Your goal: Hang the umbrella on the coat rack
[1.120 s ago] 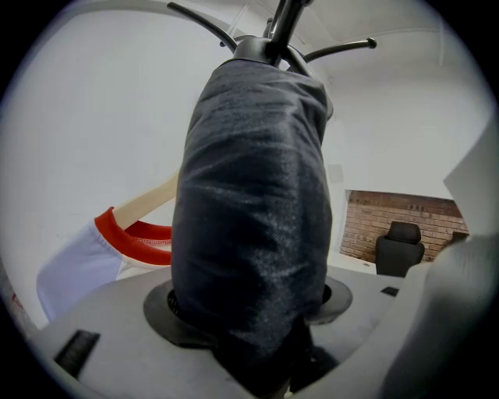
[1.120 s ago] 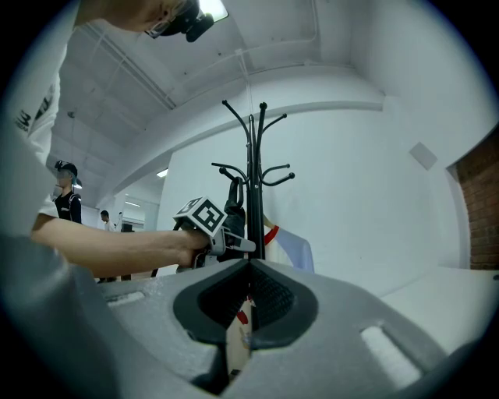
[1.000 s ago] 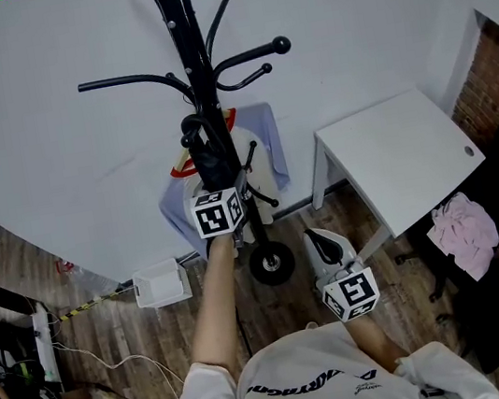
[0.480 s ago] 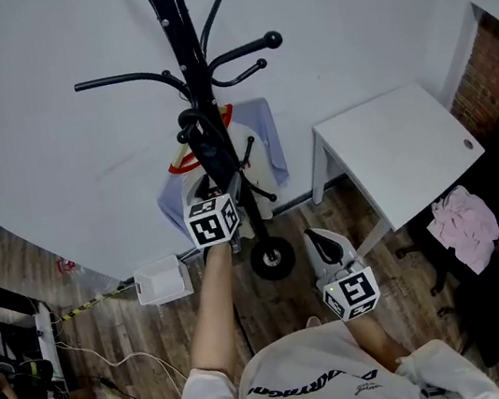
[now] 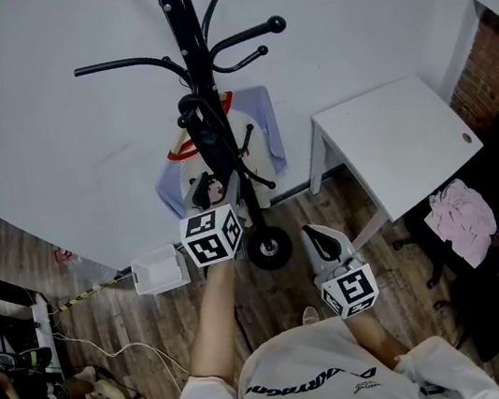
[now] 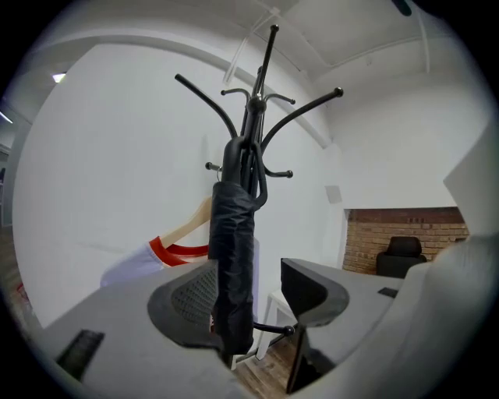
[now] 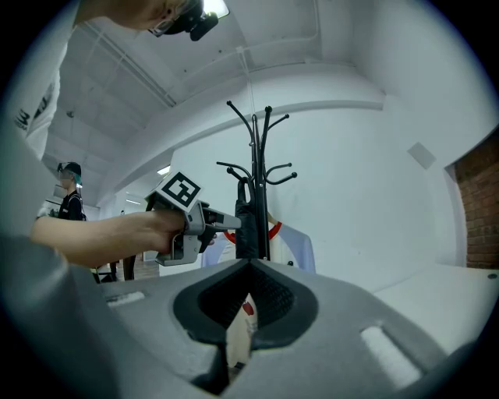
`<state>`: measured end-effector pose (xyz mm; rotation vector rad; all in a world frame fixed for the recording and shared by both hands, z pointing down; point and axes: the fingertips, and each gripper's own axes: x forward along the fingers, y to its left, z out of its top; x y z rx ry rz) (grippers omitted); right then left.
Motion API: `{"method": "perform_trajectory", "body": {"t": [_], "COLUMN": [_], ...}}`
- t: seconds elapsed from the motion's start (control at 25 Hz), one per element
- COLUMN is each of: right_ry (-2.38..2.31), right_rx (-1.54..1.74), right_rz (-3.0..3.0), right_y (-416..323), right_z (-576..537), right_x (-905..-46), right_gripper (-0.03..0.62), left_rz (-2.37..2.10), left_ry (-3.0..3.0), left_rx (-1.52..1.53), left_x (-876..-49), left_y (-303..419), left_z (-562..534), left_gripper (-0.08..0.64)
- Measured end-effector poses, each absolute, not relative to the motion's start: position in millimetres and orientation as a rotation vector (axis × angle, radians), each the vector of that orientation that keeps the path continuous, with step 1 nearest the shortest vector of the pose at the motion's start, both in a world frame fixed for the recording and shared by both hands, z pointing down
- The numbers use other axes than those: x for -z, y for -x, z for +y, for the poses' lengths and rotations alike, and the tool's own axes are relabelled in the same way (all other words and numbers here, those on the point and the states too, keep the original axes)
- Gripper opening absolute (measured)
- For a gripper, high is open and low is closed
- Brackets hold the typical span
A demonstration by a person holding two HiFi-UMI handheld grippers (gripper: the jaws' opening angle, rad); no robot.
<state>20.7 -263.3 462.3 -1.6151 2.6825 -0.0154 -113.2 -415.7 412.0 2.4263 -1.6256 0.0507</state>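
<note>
White wall backdrop: a black folded fabric umbrella hangs on the black metal coat rack, with a pale shirt behind it and a white table to the right. The left gripper's spread jaws are closing around the umbrella; the right gripper's jaws are pressed together.

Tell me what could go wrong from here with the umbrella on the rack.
1. The left gripper is closing its jaws with the umbrella between them; they may snag it and pull it off the coat rack.
2. The umbrella hangs beside a shirt; a swing might knock that.
</note>
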Motion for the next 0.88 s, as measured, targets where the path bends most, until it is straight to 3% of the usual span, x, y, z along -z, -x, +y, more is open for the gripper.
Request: {"method": "perform_trajectory", "body": {"t": [0.64,0.88], "right_ry": [1.606,1.593], "right_rx": [0.008,0.01], "right_rz": [2.666,2.667], "right_y": [-20.0,-14.9], "right_z": [-250.1,-249.5], "right_x": [-456.1,-454.7], "right_gripper": [-0.002,-0.002], "left_rz": [-1.654,-1.676], "left_ry": [-2.444,-2.471], "left_rx": [0.12,0.138], "left_x": [-403.7,-412.0], "left_y": [106.4,101.9], "left_z": [-334.0,-304.8], "left_gripper": [0.0,-0.003]}}
